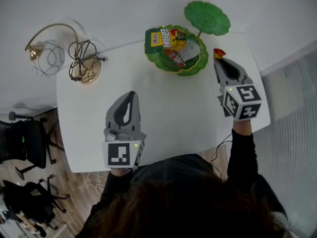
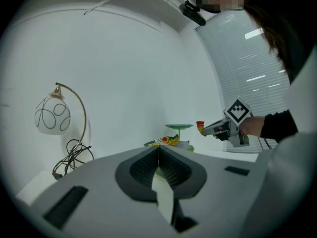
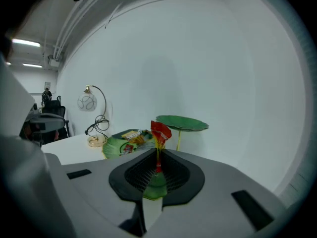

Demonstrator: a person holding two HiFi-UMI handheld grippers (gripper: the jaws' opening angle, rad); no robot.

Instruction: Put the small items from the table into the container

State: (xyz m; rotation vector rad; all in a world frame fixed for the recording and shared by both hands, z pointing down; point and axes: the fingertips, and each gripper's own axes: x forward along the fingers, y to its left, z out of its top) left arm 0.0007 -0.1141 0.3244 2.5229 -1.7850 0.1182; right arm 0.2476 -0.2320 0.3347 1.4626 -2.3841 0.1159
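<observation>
Here, lower end of red packet [image 3: 159,132] hidden inside right gripper [image 1: 218,60] clamped on it, top poking out, near green leaf dish [image 1: 199,64], left gripper [image 1: 132,94] closed, empty.

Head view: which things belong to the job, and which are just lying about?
Job: green leaf-shaped dish; snack packets in it; small red-and-yellow packet in the right gripper.
Lying about: gold-armed lamp with white globe shade; black cable; black office chairs.
</observation>
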